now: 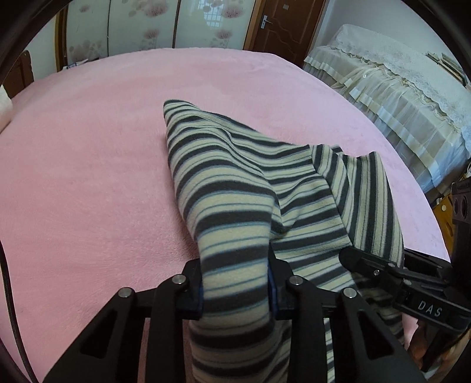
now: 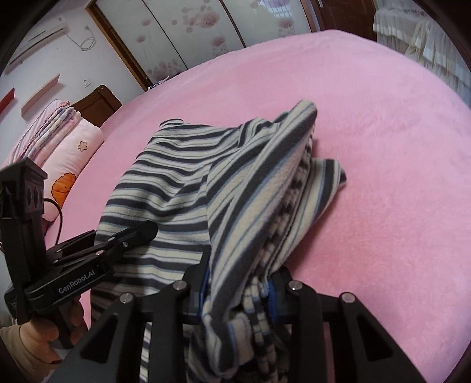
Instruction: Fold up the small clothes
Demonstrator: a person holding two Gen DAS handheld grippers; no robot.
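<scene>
A striped fleece garment, cream with dark grey and blue bands, lies partly on the pink bed and is lifted at its near edge. My left gripper is shut on a bunched fold of it. My right gripper is shut on another bunched edge of the same garment. The right gripper also shows at the lower right of the left wrist view. The left gripper shows at the lower left of the right wrist view. The two grippers hold the garment side by side.
The pink blanket covers the whole bed. Pillows and folded bedding lie at the bed's left end. A cloth-covered piece of furniture stands to the right. Wardrobe doors and a wooden door are behind.
</scene>
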